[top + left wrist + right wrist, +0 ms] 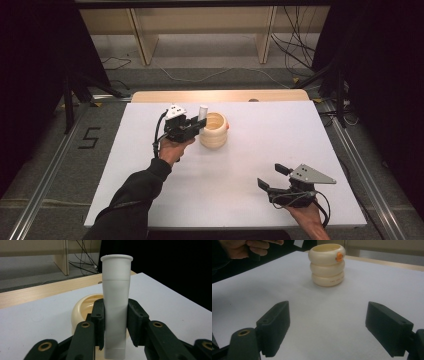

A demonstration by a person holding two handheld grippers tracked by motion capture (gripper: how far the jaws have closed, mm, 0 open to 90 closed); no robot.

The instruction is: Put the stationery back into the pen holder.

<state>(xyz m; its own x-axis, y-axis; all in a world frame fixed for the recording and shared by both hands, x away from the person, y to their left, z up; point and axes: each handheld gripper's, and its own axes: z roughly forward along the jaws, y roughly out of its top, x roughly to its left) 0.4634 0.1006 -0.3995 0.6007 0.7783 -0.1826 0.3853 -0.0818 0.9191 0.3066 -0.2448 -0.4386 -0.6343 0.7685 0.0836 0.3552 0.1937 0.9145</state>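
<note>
White counter [235,165] is carrying a cream ribbed pot [214,130]; the left tool [198,125] is clenching a white tube [202,111] upright beside it, the right tool [272,177] is resting released. The tube risks tipping the pot if lowered off-centre.

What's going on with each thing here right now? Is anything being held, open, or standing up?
White tube: upright, clamped between the left gripper's jaws, open end up.
Cream ringed holder: standing upright on the table, open at the top, nothing visible inside.
Left gripper: shut on the tube, beside the holder.
Right gripper: jaws wide open, holding nothing, apart from the holder.
White table: bears the holder.
</note>
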